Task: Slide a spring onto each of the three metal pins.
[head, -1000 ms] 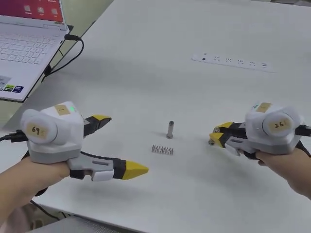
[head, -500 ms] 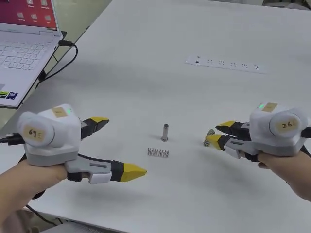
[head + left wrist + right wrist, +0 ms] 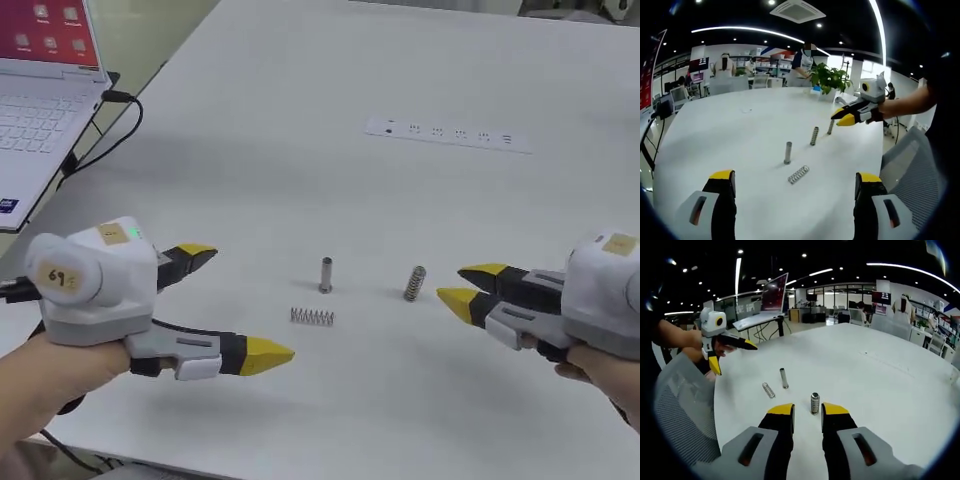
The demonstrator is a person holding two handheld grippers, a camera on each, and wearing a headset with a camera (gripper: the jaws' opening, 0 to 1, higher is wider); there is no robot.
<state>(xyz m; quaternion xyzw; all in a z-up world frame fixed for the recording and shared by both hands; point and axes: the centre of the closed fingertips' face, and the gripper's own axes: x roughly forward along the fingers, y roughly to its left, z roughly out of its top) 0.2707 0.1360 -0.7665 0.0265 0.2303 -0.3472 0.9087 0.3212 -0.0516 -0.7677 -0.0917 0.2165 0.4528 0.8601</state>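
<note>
Where the spring lies near the bare pin, table spreads open.

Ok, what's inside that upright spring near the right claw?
The spring stands upright on the table. What looks like a pin end shows at its top; the coils cover the rest.

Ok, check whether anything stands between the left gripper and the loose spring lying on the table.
Nothing visible does. The loose spring lies on bare table ahead of the open left gripper; the bare pin stands beyond it, not between.
</note>
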